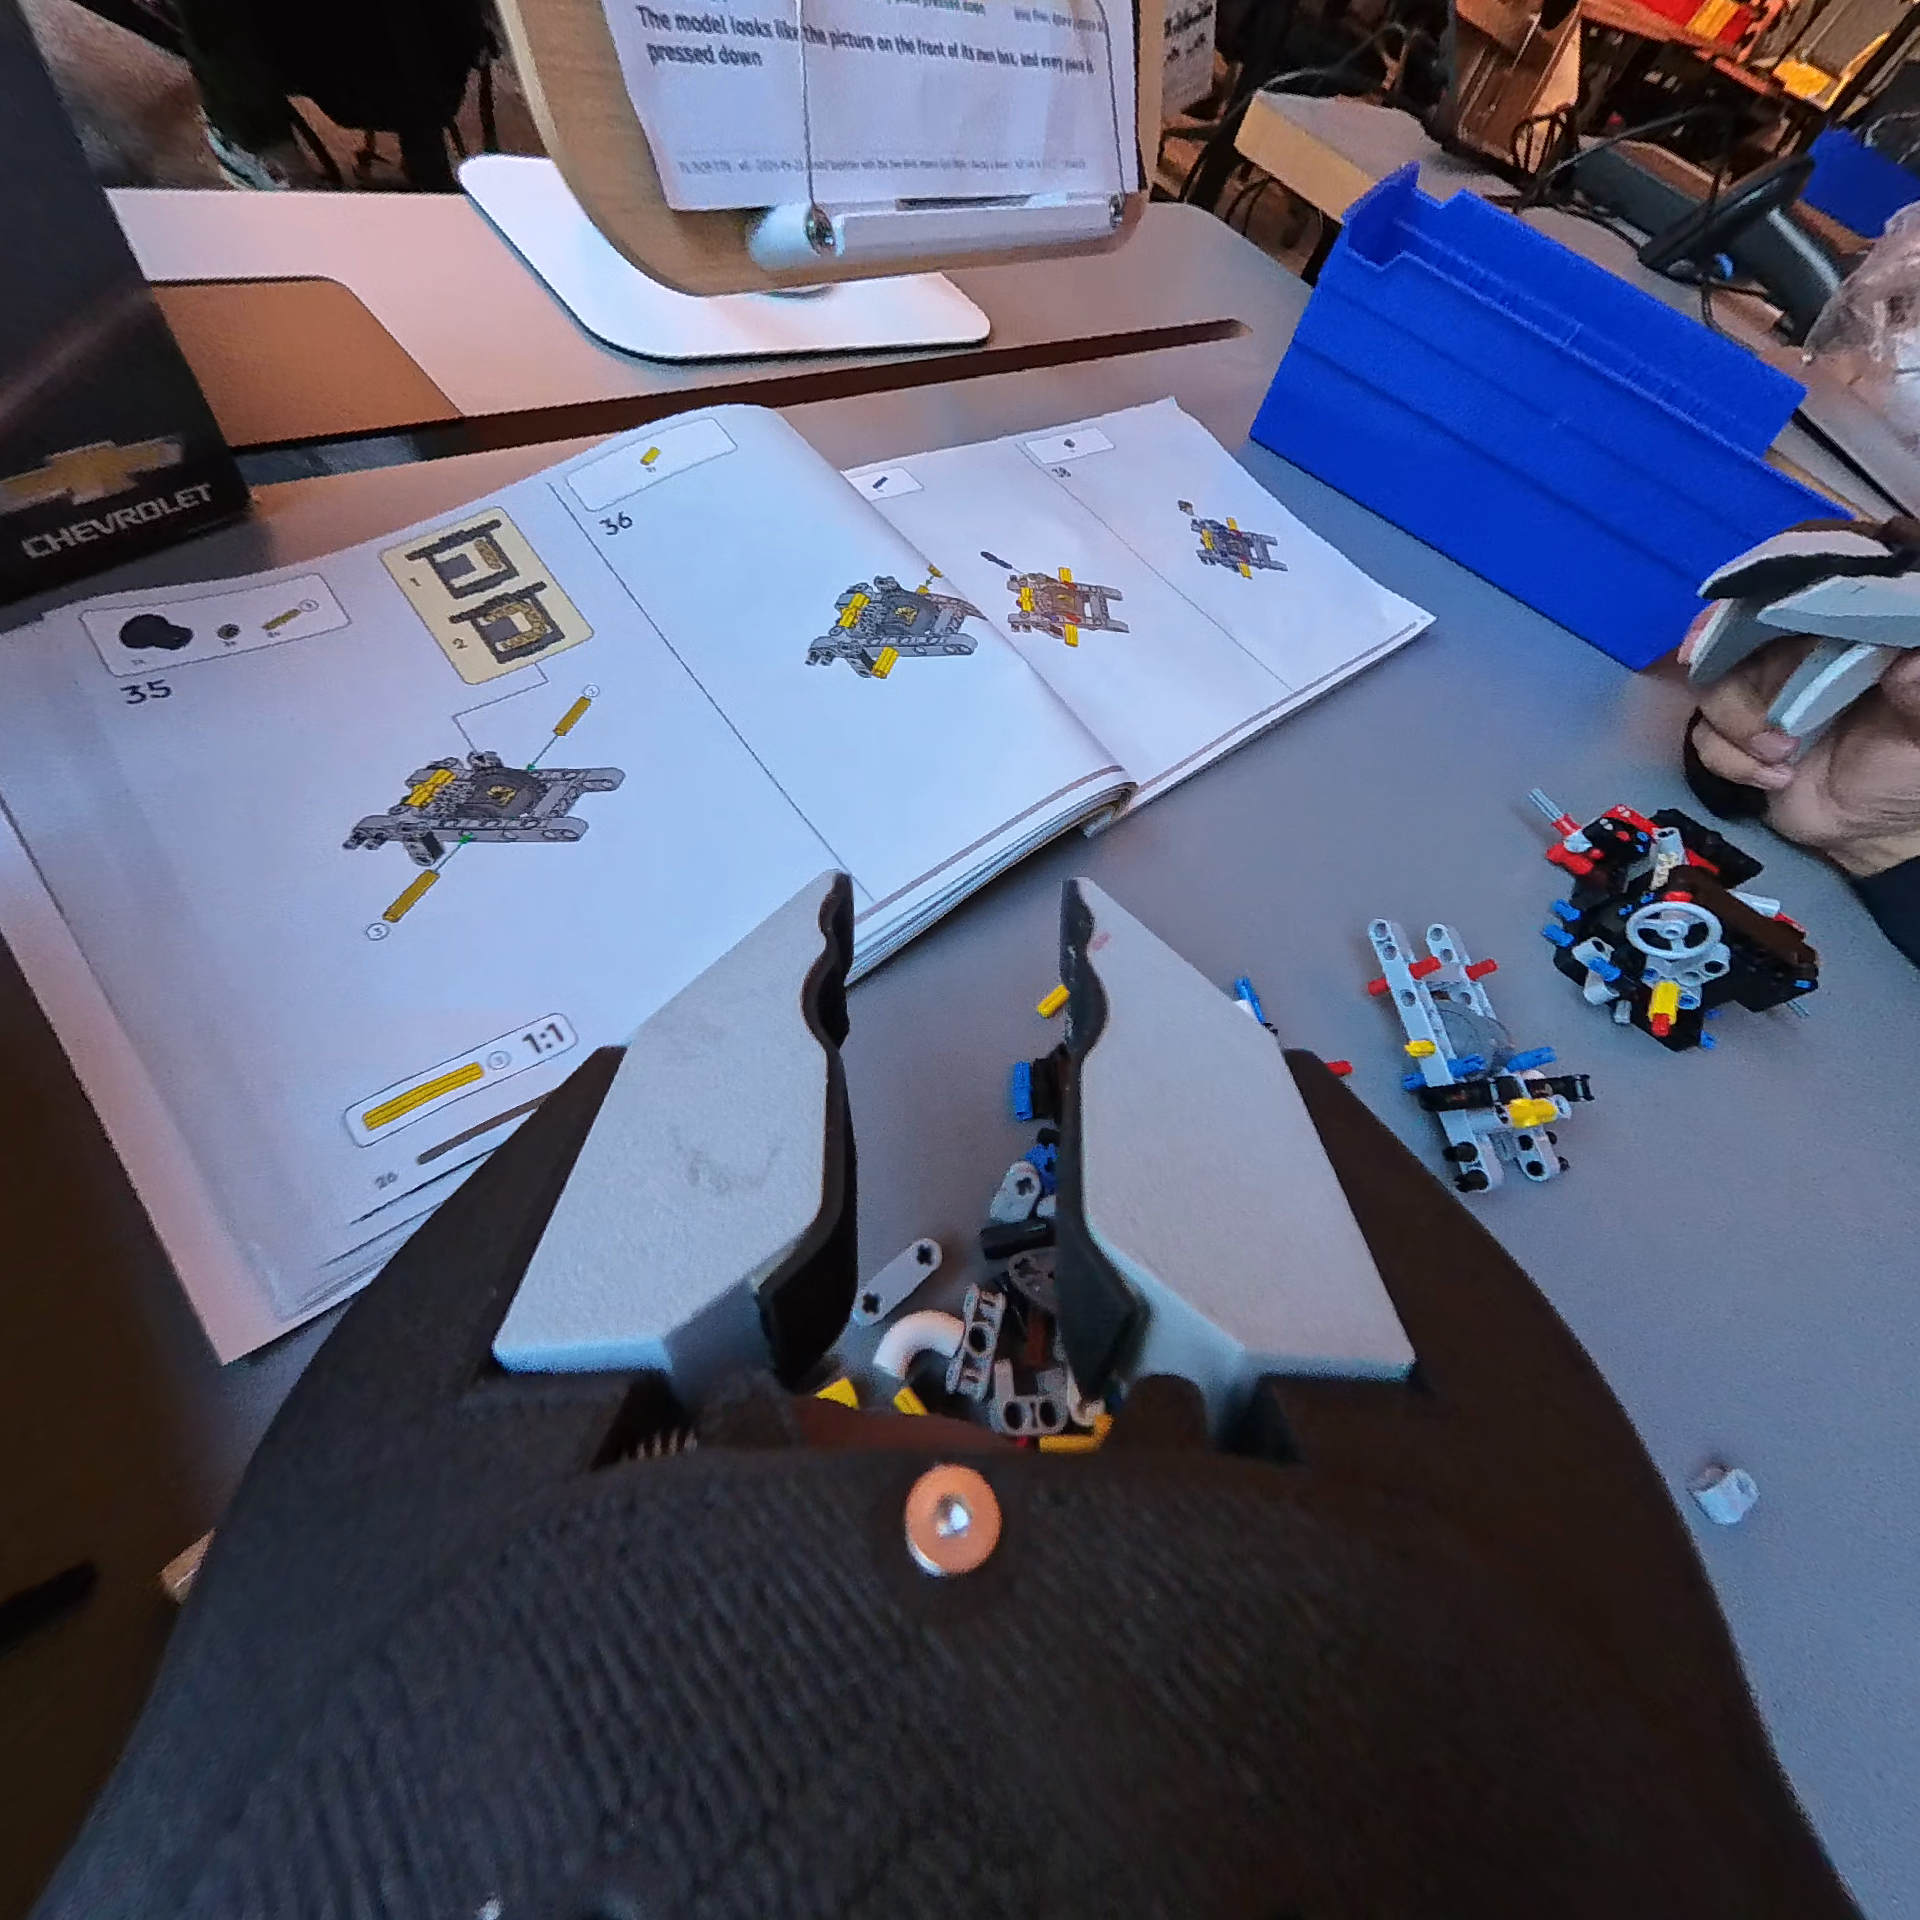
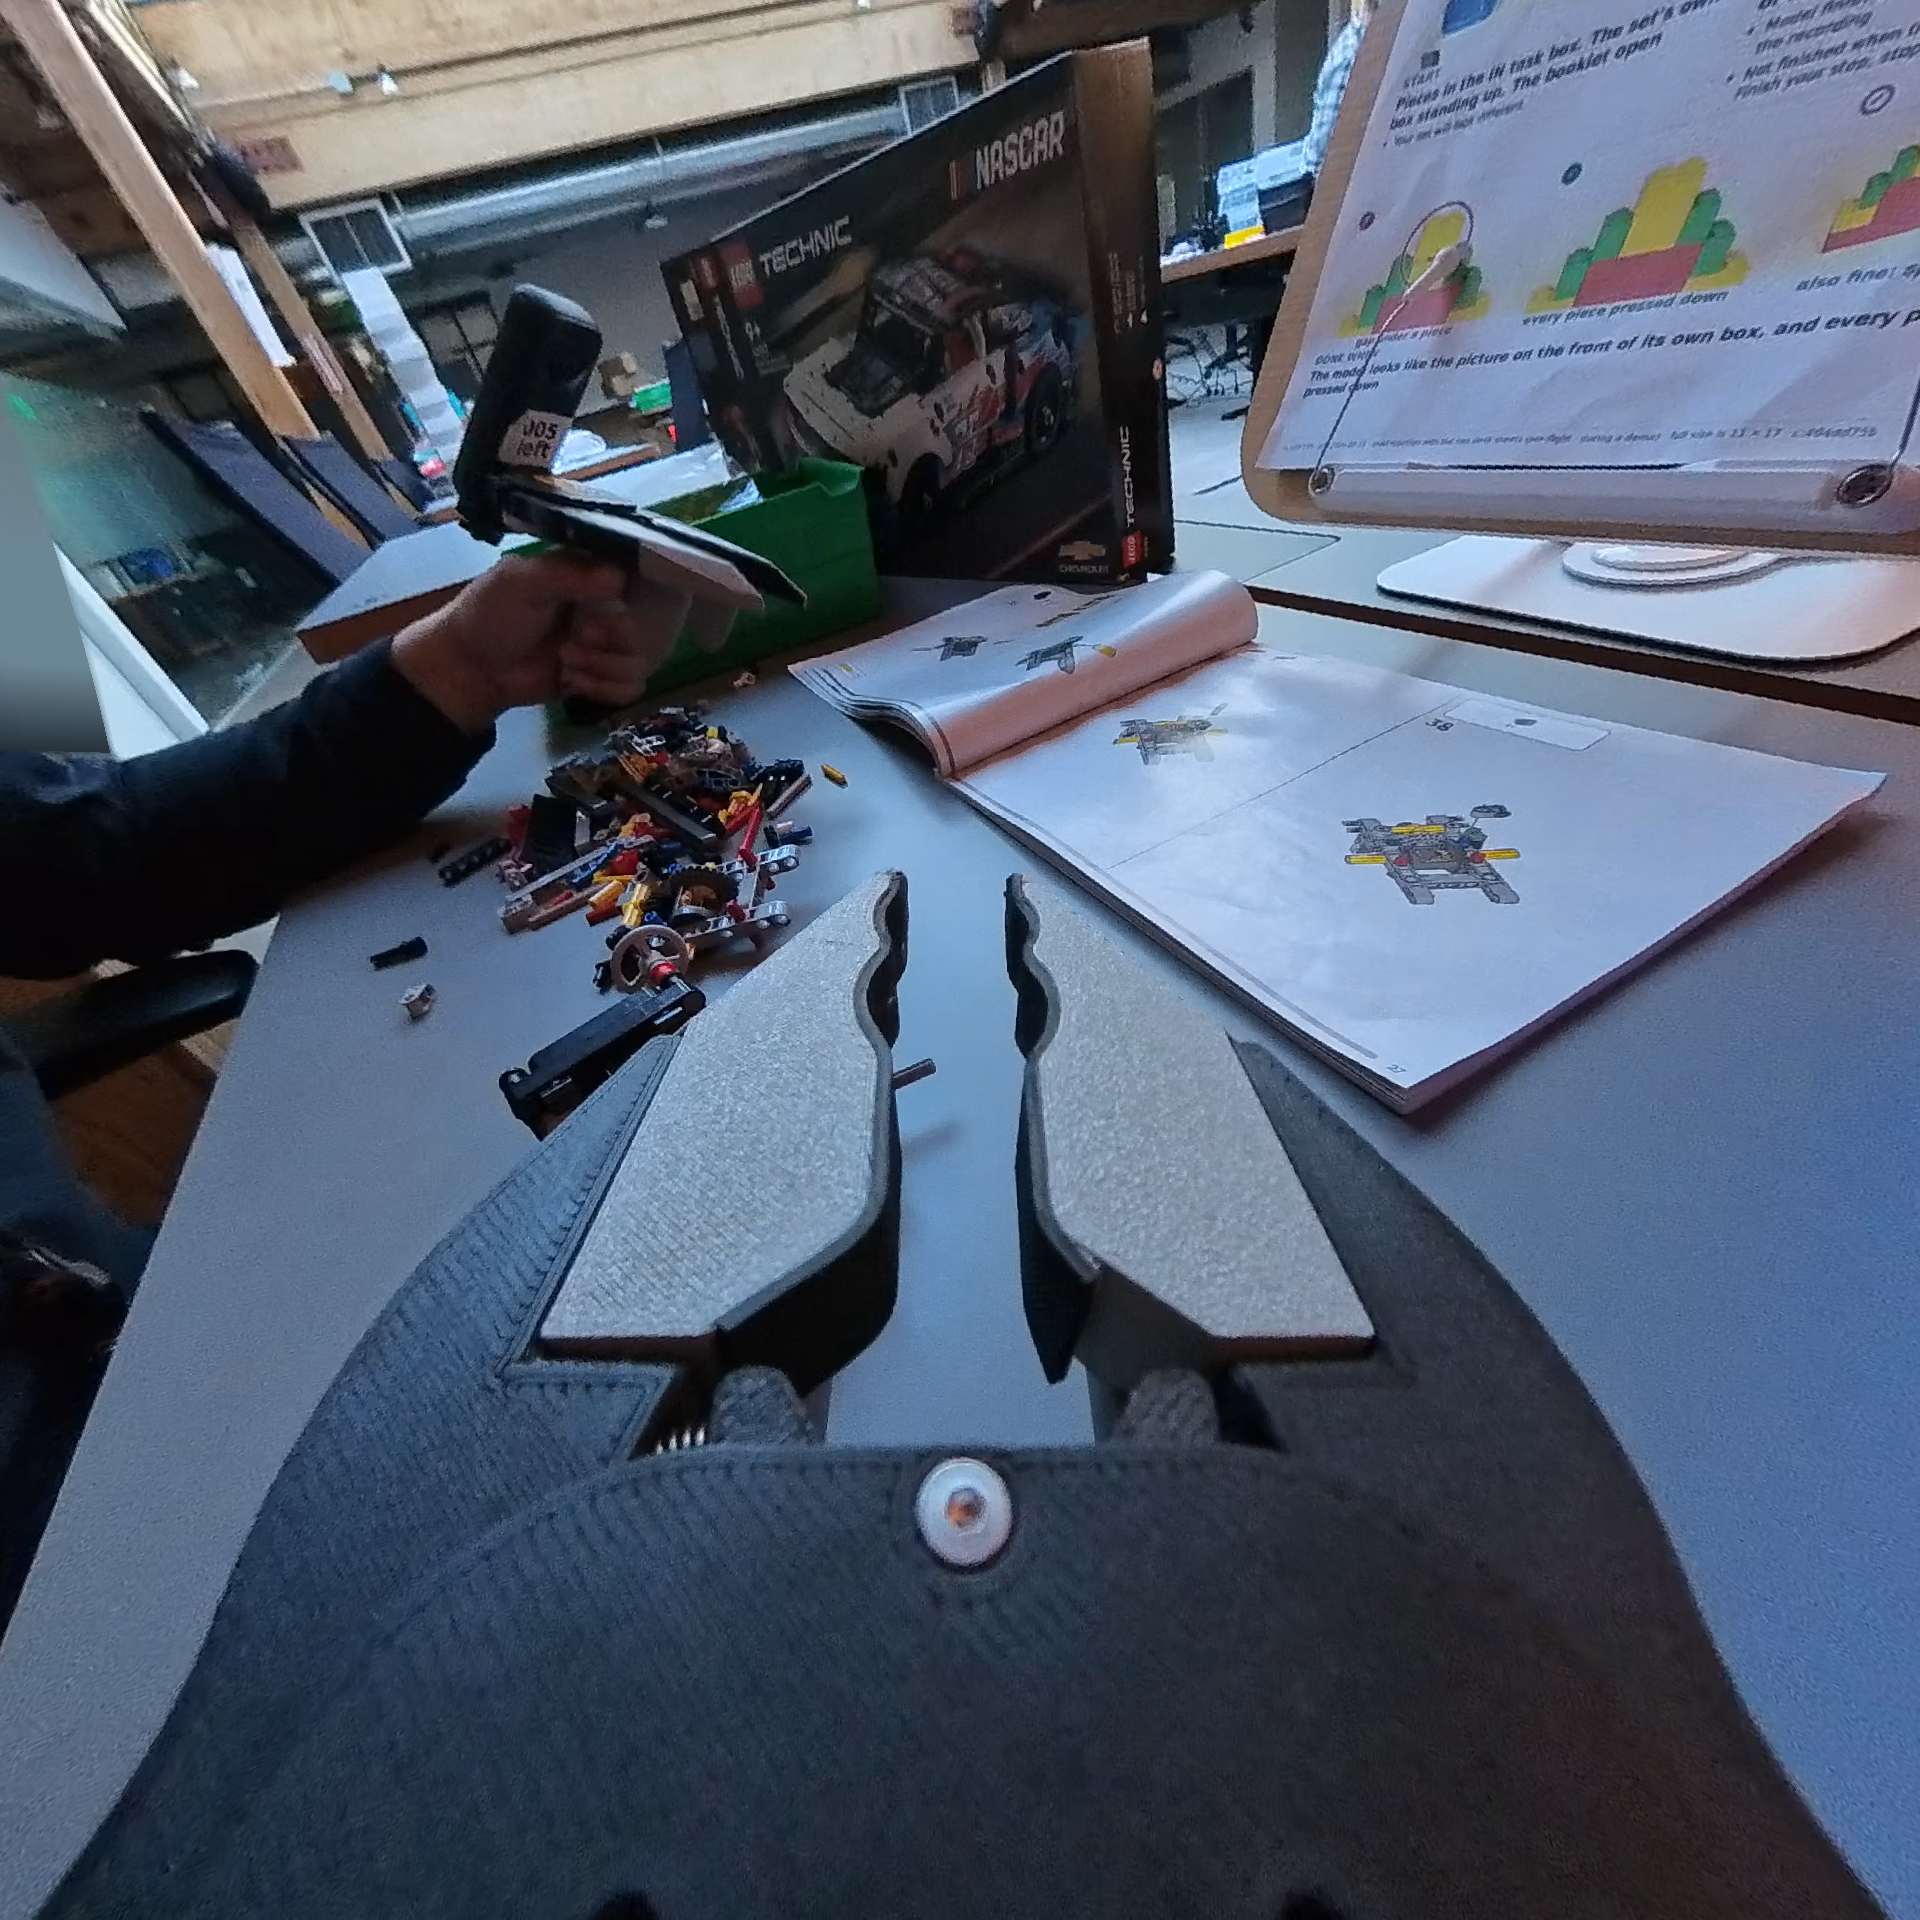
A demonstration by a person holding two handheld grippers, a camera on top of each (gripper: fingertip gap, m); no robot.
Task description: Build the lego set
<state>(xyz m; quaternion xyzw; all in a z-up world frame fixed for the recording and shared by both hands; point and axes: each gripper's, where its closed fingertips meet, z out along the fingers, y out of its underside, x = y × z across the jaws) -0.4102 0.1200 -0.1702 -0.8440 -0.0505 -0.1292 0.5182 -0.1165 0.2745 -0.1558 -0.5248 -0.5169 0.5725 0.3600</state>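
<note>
My left jaws stand open with nothing between the pads, hanging over a pile of loose building-toy pieces on the grey table. A small yellow pin lies just beside my right-hand fingertip. To the left the open instruction booklet lies flat, its near edge just ahead of my fingertips. To the right rest 2 part-built assemblies: a light grey frame with red and blue pins and, farther right, a black block with a grey steering wheel. Behind them sits a blue bin, and my right gripper shows at the frame's right edge, gripped by a hand. A small grey piece lies alone near me.

In the right wrist view, my right jaws are parted a little and hold nothing, above bare table. A black beam lies just left of my left finger, with a wheel-shaped piece beyond it at the near edge of the pile. The booklet spreads to the right. Farther off, a hand holds the left gripper above the pile, before a green bin and the set's box.
</note>
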